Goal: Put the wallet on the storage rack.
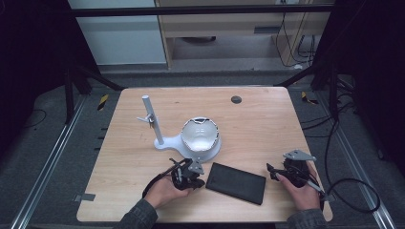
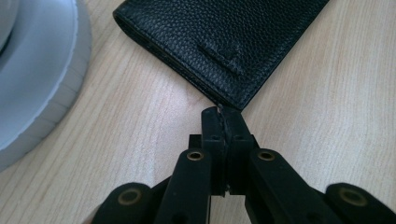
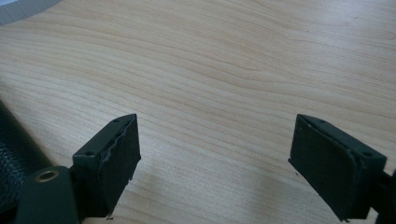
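Wallet: a flat black pebbled-leather wallet (image 1: 236,182) lies closed on the table, low in the centre of the high view, between the two hands.
Long axis: it runs from upper left to lower right in the high view, one short end toward the white base, the other toward the table's near edge.
Left tongs: the left gripper (image 2: 223,119) has its black jaws pressed together, their tips right at the near corner of the wallet; whether any leather is caught between them cannot be made out.
Right tongs: the right gripper (image 3: 215,154) has its jaws spread wide over bare wood, apart from the wallet, whose edge is cut off at the lower left of the right gripper view.
Container: a white round bowl with a dark-flecked rim (image 1: 200,133) sits on a white round base just above the wallet in the high view; whether anything lies inside is hard to tell.
Stand: a white upright post with a small side clip (image 1: 152,118) rises from the same base, left of the bowl.
Table: a light wooden tabletop with rounded corners (image 1: 267,124) carries everything; a small dark round disc (image 1: 236,99) sits near its far edge.
Hands: the person's left hand (image 1: 165,191) and right hand (image 1: 303,191) enter from the bottom edge, sleeves cut off by the frame.
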`<state>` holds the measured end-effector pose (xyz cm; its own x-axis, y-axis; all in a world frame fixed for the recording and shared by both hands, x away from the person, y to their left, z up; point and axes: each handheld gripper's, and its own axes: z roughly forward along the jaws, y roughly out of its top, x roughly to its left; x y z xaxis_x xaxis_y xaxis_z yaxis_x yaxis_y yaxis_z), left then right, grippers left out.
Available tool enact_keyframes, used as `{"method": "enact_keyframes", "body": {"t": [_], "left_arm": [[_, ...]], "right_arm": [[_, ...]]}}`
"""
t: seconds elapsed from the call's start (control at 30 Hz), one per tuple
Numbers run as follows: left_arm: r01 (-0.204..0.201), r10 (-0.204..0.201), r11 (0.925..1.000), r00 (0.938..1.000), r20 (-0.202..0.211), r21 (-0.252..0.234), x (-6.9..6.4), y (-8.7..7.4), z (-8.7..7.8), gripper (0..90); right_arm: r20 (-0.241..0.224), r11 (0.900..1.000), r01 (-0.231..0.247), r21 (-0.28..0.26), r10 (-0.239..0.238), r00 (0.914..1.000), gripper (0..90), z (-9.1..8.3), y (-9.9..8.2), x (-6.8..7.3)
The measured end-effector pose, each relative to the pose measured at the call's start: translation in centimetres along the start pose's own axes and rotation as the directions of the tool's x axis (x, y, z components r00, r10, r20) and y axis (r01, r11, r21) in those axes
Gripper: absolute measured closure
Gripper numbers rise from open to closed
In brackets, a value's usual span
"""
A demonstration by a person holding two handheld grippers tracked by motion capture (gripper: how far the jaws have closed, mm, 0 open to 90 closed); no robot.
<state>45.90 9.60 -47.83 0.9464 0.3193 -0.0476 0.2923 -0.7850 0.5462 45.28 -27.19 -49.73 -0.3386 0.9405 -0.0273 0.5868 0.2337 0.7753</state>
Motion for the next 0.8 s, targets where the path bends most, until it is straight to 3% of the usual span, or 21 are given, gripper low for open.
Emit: {"method": "enact_keyframes", "body": {"t": [0.33,0.4,0.43,0.6,0.67,0.8], "left_arm": [[-0.016,0.015,0.9996,0.9999,0.001,0.022,0.0,0.2,0.2,88.3],[-0.013,0.013,0.9997,0.9999,0.004,0.020,0.1,0.2,0.2,88.1],[0.007,-0.007,1.0000,1.0000,0.006,-0.004,0.1,0.1,0.1,88.1],[0.019,-0.019,0.9995,0.9995,0.024,-0.024,0.3,-0.1,0.0,88.3],[0.029,-0.028,0.9988,0.9991,0.031,-0.041,0.4,-0.3,0.0,88.4],[0.017,-0.016,0.9996,0.9996,0.025,-0.021,0.3,-0.3,0.2,88.3]], "right_arm": [[-0.002,1.0000,-0.001,-0.005,0.001,1.0000,15.8,0.0,0.0,0.0],[-0.008,0.9999,0.009,-0.013,-0.009,0.9999,15.9,-0.1,0.1,0.1],[-0.021,0.9999,0.003,-0.017,-0.003,0.9998,15.7,-0.2,0.1,0.3],[-0.052,0.9991,0.031,-0.028,-0.032,0.9981,15.1,-0.4,0.3,1.2],[-0.093,0.9973,0.061,-0.042,-0.065,0.9935,15.0,-0.6,0.5,2.3],[-0.111,0.9942,0.101,-0.037,-0.105,0.9883,14.8,-0.5,0.5,3.1]]}}
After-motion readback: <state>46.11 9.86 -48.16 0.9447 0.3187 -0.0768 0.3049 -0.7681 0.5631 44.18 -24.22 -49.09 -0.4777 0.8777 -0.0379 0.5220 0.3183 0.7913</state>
